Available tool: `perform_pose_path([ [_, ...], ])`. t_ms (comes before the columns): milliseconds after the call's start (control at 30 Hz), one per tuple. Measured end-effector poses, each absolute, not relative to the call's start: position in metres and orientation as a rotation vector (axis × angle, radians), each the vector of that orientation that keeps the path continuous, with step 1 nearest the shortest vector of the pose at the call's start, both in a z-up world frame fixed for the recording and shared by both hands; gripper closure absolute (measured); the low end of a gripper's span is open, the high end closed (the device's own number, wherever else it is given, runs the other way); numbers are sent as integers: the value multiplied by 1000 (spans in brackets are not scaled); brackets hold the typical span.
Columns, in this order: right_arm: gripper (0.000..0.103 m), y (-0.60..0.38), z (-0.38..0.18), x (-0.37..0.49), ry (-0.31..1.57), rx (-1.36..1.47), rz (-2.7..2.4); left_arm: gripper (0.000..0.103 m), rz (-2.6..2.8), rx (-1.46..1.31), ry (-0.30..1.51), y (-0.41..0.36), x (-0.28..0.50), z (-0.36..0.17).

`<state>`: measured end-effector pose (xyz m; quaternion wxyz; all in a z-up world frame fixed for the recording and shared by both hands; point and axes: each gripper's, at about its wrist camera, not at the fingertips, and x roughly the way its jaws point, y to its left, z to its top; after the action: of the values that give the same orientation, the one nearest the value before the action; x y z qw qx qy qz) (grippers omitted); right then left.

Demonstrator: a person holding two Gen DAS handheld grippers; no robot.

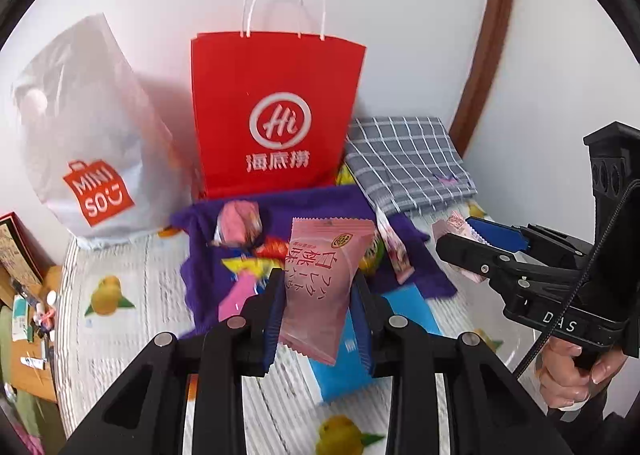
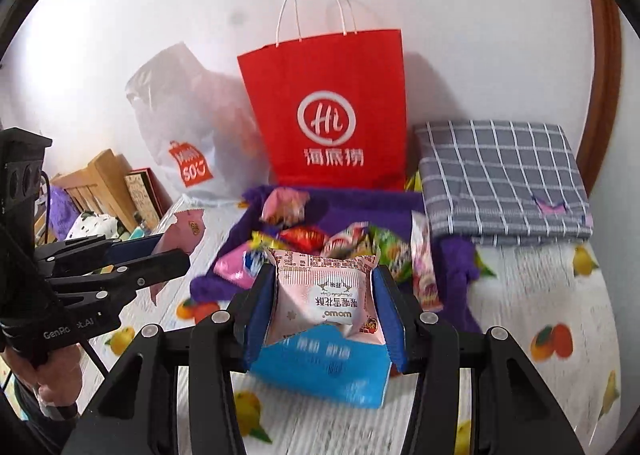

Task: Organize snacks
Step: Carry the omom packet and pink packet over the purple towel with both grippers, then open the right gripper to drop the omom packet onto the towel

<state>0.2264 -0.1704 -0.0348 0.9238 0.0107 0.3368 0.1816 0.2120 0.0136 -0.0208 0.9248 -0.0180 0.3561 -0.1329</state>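
My left gripper (image 1: 318,279) is shut on a pink snack packet (image 1: 320,255) that stands upright above the pile. My right gripper (image 2: 323,273) is shut on a pink-and-white puffed packet (image 2: 324,291), also lifted. Each gripper shows in the other's view: the right gripper (image 1: 460,233) at the right, the left gripper (image 2: 172,247) at the left. Below them several loose snacks (image 2: 340,239) lie on a purple cloth (image 1: 320,203). A red paper bag (image 1: 276,115) stands upright behind the pile against the wall. A blue box (image 2: 320,367) lies under the grippers.
A white plastic shopping bag (image 1: 84,127) leans left of the red bag. A folded grey checked cloth (image 2: 500,179) lies at the right. The table cover (image 2: 552,295) has a fruit print. Clutter and a wooden frame (image 2: 100,175) sit beyond the left edge.
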Motion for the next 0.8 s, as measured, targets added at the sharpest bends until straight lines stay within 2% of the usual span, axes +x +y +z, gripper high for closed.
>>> perform_pose_path([
  [567, 54, -165, -22, 319, 669, 64, 376, 73, -203, -121, 734, 32, 305, -15],
  [800, 54, -153, -45, 344, 713, 30, 407, 73, -198, -125, 766, 41, 331, -41],
])
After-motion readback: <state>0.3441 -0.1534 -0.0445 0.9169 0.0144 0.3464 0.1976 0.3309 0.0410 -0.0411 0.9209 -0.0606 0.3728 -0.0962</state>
